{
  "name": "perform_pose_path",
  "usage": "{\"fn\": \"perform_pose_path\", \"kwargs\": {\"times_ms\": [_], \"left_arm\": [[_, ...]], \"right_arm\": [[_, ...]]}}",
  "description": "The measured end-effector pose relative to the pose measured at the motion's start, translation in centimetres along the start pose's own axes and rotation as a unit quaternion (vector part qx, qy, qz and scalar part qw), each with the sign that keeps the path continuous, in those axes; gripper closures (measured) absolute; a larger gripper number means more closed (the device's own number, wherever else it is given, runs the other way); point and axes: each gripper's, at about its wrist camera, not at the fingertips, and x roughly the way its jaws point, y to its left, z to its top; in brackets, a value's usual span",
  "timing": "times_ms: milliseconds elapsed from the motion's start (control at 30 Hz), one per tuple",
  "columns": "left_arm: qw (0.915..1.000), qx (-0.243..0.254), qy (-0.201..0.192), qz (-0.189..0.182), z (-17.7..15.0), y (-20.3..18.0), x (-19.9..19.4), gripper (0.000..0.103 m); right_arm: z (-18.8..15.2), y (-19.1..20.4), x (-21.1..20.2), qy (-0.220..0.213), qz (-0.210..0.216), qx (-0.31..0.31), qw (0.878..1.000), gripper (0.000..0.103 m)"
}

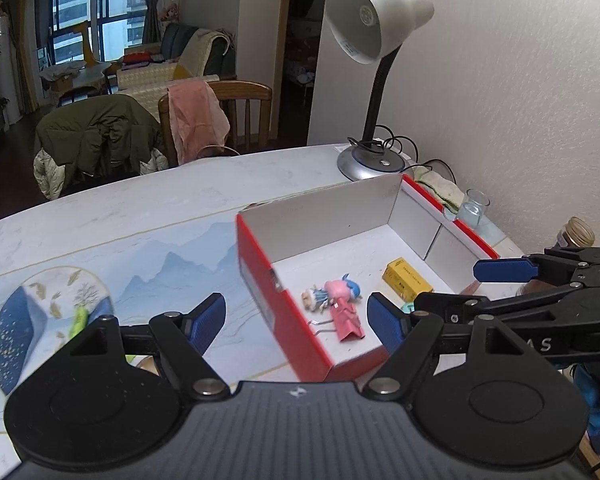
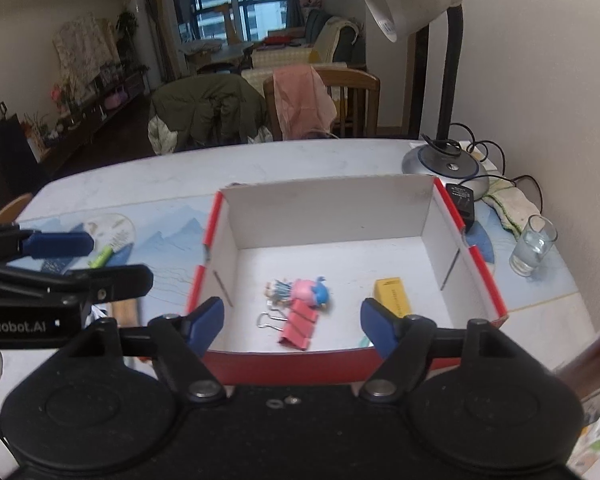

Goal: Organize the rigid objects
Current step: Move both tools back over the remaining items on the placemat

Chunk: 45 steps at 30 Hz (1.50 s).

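- Lying on the floor of the red box [image 2: 476,264], a pink binder clip [image 2: 298,326], a small pink toy figure [image 2: 314,290] and a yellow carton [image 2: 392,296] are seen.
- All three are judged light and stiff; the clip is best taken across its folded body, not by its thin wire handles.
- Outside the box, a green item [image 2: 102,257] is left on the table mat [image 2: 172,232].
- Both the left gripper [image 1: 296,320] and the right gripper [image 2: 292,320] are spread wide, with nothing held.
- A glass [image 2: 534,246] beside the box is judged fragile.
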Motion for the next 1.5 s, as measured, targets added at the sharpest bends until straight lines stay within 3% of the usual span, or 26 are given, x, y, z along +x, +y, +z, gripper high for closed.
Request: {"fn": "perform_pose_path", "kwargs": {"times_ms": [333,633,733,900,1200,1500], "left_arm": [[0.9997,-0.013,-0.018,-0.004,-2.5,3.9,-3.6,0.021],[0.9993,-0.024,-0.027,-0.003,-4.3,7.6,-5.4,0.016],[0.999,-0.029,-0.034,0.001,-4.7,8.9,-5.9,0.004],[0.998,-0.047,-0.043,-0.004,-5.7,11.6,-6.6,0.0],[0.9917,-0.06,-0.097,0.06,-8.3,16.6,-7.4,0.0],[0.991,-0.091,-0.054,0.082,-11.2,20.5,-4.7,0.0]], "right_arm": [[-1.8,4.0,-1.5,-0.036,0.019,0.027,0.999,0.016],[-3.1,8.1,-2.2,-0.069,0.022,0.013,0.997,0.006],[-3.4,9.3,-2.1,-0.071,0.024,0.011,0.997,0.005],[-3.7,11.0,-1.7,-0.071,0.02,0.011,0.997,0.004],[-4.9,14.1,-0.1,-0.057,0.011,-0.008,0.998,0.004],[-7.0,17.0,3.6,-0.008,0.009,-0.039,0.999,0.005]]}}
